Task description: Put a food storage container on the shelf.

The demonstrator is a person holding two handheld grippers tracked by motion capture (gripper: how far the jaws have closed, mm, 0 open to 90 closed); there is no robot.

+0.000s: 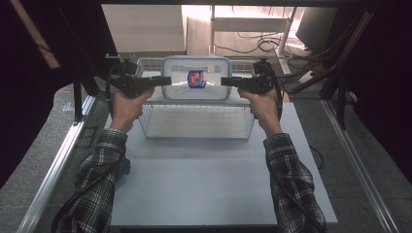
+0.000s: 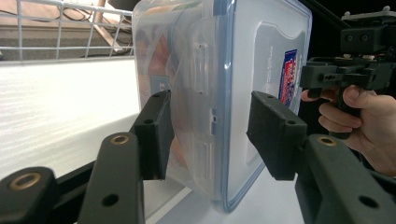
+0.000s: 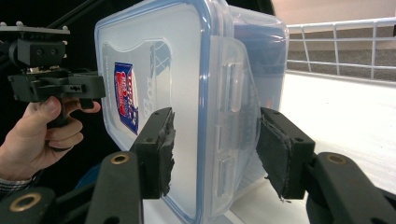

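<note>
The white table (image 1: 214,184) is seen carrying a white wire basket (image 1: 197,124), and above the basket's far part a clear lidded food container (image 1: 196,77) with a blue seal and a red-and-blue label (image 1: 196,78) is held between the two grippers. Whether its base rests on the basket cannot be told from the high view.

In the left gripper view, the container's short end with its side latch (image 2: 201,70) is straddled by the left gripper (image 2: 212,133). The jaws are set about half apart; the left pad appears to touch the body wall, while a narrow gap seems to remain between the right pad and the lid face. In the right gripper view, the opposite end and its latch (image 3: 229,100) are straddled in the same way by the right gripper (image 3: 215,149), half open, with light visible between at least one pad and the plastic. A firm clamp is therefore not shown at either end.

The largest risk is judged to be a drop: if the container is unsupported, it can slide from slack pads onto the basket wires. A tilt can follow if one end is released before the other. A latch can be snagged by a pad and sprung open. The worn foam on the right gripper's pads (image 3: 168,154) can lessen friction further.
</note>
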